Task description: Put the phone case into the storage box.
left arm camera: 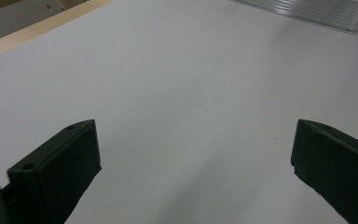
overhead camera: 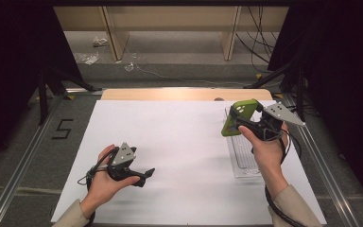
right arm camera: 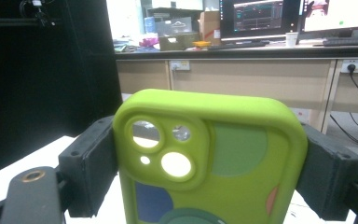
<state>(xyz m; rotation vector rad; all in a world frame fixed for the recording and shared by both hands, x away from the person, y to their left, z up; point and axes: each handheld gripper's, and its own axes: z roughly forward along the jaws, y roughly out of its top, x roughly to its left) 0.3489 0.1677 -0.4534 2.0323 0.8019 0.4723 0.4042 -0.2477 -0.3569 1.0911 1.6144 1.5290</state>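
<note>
A lime-green phone case [overhead camera: 238, 116] with a camera cut-out is lifted above the table at the right, and my right gripper [overhead camera: 246, 124] is shut on it. In the right gripper view the phone case [right arm camera: 214, 168] stands upright between the two black jaws, which press on its sides. My left gripper [overhead camera: 144, 176] rests low over the white table surface at the front left, jaws wide apart with nothing between them. In the left gripper view my left gripper [left arm camera: 196, 158] frames bare white surface.
A clear plastic tray [overhead camera: 243, 158] lies on the white sheet [overhead camera: 179, 151] under and in front of the right hand; its ridged edge [left arm camera: 307, 9] appears at the top of the left gripper view. A wooden table edge [overhead camera: 184, 93] runs along the back. Cables trail on the floor beyond.
</note>
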